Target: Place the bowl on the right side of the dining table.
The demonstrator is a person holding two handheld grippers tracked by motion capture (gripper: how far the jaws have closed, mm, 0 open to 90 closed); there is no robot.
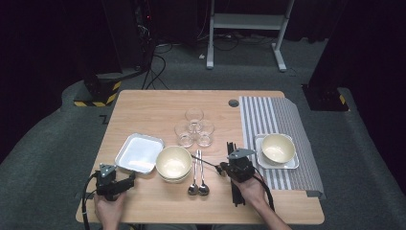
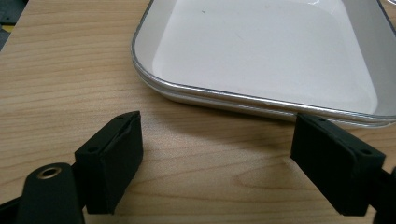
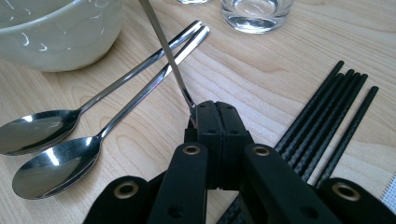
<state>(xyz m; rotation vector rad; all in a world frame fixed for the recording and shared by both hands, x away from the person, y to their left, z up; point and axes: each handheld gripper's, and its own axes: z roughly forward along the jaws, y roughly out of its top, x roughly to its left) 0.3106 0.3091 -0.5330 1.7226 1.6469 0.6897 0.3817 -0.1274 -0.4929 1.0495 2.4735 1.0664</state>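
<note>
On the wooden table point(image 1: 143, 196), the left gripper point(image 1: 125, 182) rests at about 7 o'clock, its jaws spread wide with nothing between them; in the left gripper view they frame bare wood just short of the white tray point(image 2: 261, 51), which lies at their 12 o'clock. At the tray's 3 o'clock sits a cream bowl point(image 1: 174, 163), touching or nearly touching the tray's edge. Three clear glasses point(image 1: 195, 128) cluster at the bowl's 1 o'clock. Two spoons point(image 3: 60, 144) lie side by side at the bowl's 4 o'clock. The right gripper point(image 1: 221, 168) is clamped tight on the end of a thin metal handle point(image 3: 163, 46), which slants up across the spoons' handles; its far end cannot be made out. Black chopsticks point(image 3: 327, 121) lie at that gripper's 2 o'clock. Farthest right, a striped mat point(image 1: 277, 115) carries a second bowl point(image 1: 277, 147) on a small tray point(image 1: 293, 164)
</note>
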